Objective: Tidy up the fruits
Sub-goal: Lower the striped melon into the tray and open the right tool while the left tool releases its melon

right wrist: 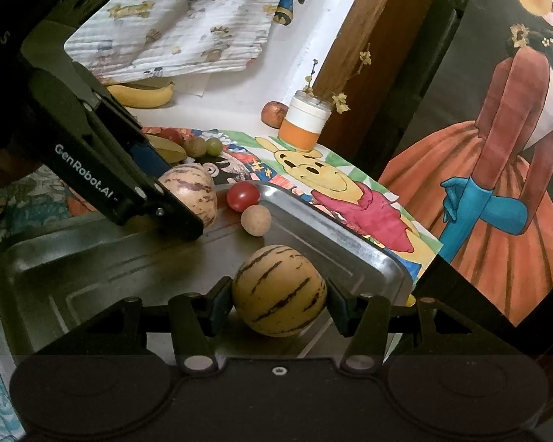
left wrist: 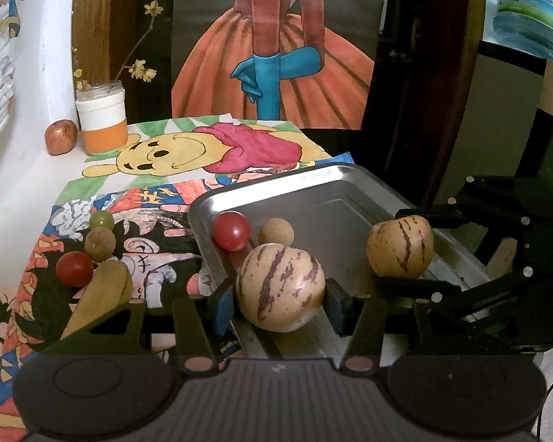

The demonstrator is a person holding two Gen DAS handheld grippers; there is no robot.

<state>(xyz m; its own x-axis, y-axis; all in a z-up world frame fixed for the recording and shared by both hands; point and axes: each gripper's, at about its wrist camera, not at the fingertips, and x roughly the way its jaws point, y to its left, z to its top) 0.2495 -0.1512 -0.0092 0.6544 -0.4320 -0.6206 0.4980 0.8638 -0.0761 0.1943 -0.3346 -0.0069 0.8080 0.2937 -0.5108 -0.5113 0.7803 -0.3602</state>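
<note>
Left claw (left wrist: 280, 304), right claw (right wrist: 279, 302) each clamp striped melon, angled down over tray (left wrist: 313, 184).

Cream melons (left wrist: 280, 287) (purple-striped), red tomato (left wrist: 231, 231) — silver tray (left wrist: 313, 184).

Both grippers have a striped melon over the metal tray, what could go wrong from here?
1. Both pepino melons are round. The left gripper holds one at the near rim of the metal tray; released there, it might roll off.
2. The cherry tomato and small brown ball-shaped fruit sit just behind it; a rolling melon could knock them.
3. The right gripper and its melon are close by, so the grippers may collide.
</note>
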